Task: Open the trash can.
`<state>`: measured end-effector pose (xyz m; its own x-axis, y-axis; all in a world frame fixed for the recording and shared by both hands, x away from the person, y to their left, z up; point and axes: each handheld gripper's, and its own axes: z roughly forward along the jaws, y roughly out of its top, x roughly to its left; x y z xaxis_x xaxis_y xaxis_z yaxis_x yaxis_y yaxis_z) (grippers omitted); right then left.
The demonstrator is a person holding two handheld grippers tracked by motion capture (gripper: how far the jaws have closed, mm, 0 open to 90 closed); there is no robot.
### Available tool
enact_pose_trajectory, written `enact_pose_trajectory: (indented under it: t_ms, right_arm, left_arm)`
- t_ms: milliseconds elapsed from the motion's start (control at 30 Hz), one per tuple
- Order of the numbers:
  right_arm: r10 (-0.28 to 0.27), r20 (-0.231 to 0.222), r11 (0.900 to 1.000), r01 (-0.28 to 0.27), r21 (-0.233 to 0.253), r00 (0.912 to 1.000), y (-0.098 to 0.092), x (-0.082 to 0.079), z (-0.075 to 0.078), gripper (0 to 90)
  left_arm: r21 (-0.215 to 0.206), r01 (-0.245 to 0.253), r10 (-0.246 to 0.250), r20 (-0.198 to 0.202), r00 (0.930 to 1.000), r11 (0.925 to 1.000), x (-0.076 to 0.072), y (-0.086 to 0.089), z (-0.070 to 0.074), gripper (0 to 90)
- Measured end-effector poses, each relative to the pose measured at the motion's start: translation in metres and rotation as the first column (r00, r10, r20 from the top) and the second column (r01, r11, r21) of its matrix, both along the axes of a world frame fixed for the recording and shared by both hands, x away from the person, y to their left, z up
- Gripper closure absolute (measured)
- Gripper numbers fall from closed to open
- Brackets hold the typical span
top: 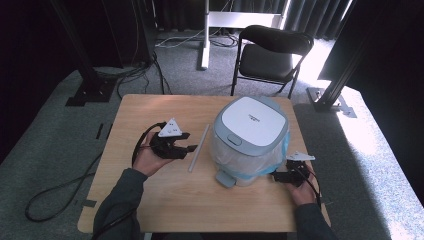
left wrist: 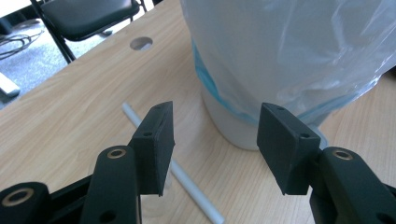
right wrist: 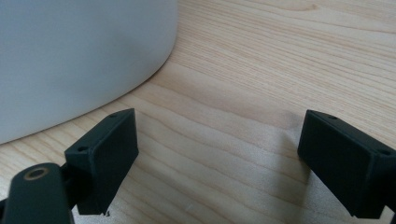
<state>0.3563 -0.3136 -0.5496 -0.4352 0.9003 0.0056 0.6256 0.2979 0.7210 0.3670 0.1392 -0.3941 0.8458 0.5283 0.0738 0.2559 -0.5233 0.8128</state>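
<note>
- Stood on the right half of the wooden tabletop [top: 150,200]: a small white bin [top: 250,137] with a grey-blue lid [top: 252,120], lid shut flat, so contents hidden
- Lined with a clear plastic bag [top: 222,150], its loose skirt hanging outside the bin wall, with a blue band [top: 260,172] around the lower part
- Seen close in the left gripper view as crinkled translucent film [left wrist: 299,51] draped over the white base [left wrist: 229,126], blue edging showing beneath
- Jutted from the near foot of the bin toward the person: a grey-blue pedal [top: 226,178]
- Lay flat on the tabletop just left of the bin, apart from it: a thin white tube [top: 198,148], also running between the left fingers' line of sight [left wrist: 187,182]
- Hovered left of the tube: the left gripper [top: 192,148], held in a hand, fingers [left wrist: 154,144] spread wide and holding nothing, pointed at the bin
- Sat low by the bin's right near side: the right gripper [top: 276,176], fingers [right wrist: 105,156] spread wide over bare wood, gripping nothing, the curved white bin wall [right wrist: 79,56] just ahead at the left of its view
- Stood beyond the tabletop on the grey floor: a black folding chair [top: 270,55]
</note>
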Motion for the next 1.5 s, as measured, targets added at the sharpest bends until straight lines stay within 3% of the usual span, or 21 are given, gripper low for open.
enact_pose_trajectory:
  t_ms: [567,1500]
  right_arm:
    - [0.000,0.000,1.000,0.000,0.000,1.0000,0.000,0.000,0.000,11.2]
    - [0.003,0.004,1.000,-0.003,0.001,1.0000,0.000,-0.001,0.000,12.9]
  left_arm:
    - [-0.024,0.059,-0.059,0.019,0.9981,0.9980,-0.002,-0.007,0.022,46.5]
    - [-0.044,0.115,-0.112,0.059,0.9919,0.9924,-0.004,-0.023,0.052,47.4]
